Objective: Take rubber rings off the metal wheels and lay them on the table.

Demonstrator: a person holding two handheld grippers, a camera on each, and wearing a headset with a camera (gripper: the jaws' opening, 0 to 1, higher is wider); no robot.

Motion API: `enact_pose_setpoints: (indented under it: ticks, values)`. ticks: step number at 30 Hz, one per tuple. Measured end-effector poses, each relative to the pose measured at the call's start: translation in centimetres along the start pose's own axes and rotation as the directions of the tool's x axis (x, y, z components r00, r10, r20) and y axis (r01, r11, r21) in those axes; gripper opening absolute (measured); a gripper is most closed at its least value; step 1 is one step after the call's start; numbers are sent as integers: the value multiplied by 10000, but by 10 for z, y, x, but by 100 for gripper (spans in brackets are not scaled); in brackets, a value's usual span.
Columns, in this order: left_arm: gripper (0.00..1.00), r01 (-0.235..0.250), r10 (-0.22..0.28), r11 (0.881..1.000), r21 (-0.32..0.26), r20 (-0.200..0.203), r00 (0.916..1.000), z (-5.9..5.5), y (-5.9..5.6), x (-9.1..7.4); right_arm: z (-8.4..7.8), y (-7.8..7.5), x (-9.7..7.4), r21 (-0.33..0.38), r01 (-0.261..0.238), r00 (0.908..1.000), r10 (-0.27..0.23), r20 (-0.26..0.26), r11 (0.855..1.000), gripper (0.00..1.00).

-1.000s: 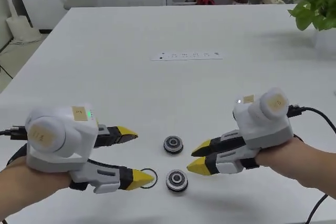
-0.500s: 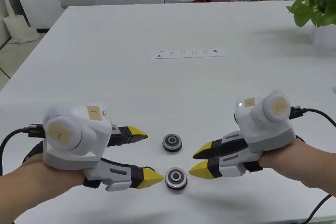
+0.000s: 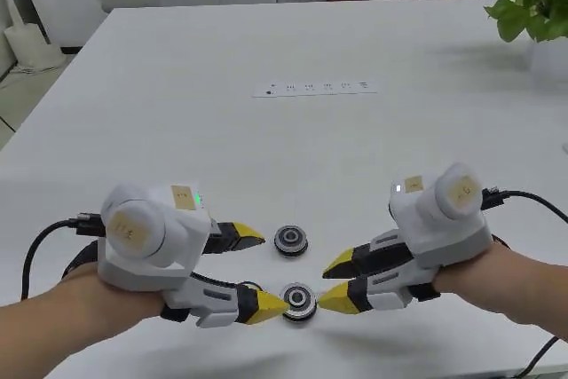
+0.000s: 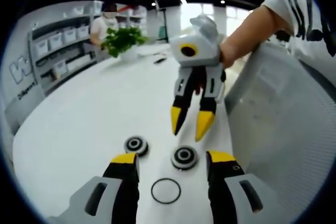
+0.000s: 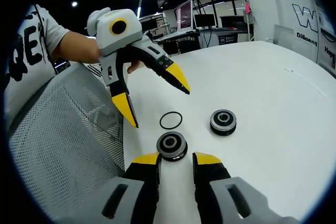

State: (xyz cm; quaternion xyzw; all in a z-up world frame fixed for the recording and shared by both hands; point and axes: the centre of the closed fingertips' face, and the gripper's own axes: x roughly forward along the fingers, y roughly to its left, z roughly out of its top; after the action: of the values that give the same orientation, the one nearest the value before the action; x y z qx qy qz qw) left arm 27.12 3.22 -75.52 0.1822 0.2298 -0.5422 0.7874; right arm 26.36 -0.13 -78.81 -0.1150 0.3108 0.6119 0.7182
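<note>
left gripper point(image 3: 263, 271) wide open, holding nothing. Its lower jaw tip is just beside the near wheel point(image 3: 298, 300); can't tell if they touch. right gripper point(image 3: 332, 281) is empty, jaws parted by a narrow gap, tips aimed at that wheel from the opposite side and stopping just short of it. second wheel point(image 3: 290, 239) lies a bit farther in from the near edge of the table point(image 3: 266, 148), apart from the first. One loose rubber ring point(image 4: 166, 190) lies flat on the table between the left jaws, near the near wheel, not touching it.
</note>
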Motion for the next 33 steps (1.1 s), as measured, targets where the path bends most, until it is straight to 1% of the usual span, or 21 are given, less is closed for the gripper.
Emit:
enact_pose_setpoints:
  ticks: [7, 13, 22, 27, 33]
  values:
    - [50, 292, -291, 9996, 63, -225, 9993, -5, -7, 8, -4, 3, 4, -221, -135, 9998, 131, -175, 9997, 22]
    - [48, 491, -488, 9988, 74, -385, 9981, -9, -11, 15, -6, 2, 7, -319, -162, 9996, 154, -251, 9994, 22]
    - [41, 763, -755, 9970, 118, -600, 9953, -13, -16, 22, -9, 3, 12, -377, -235, 9992, 222, -342, 9990, 22]
    - [39, 856, -849, 9963, 77, -636, 9944, -15, -18, 26, -12, 4, 14, -372, -261, 9989, 247, -389, 9990, 22]
    - [31, 984, -978, 9951, 39, -743, 9924, -17, -20, 29, -13, 5, 15, -317, -287, 9989, 275, -381, 9991, 22]
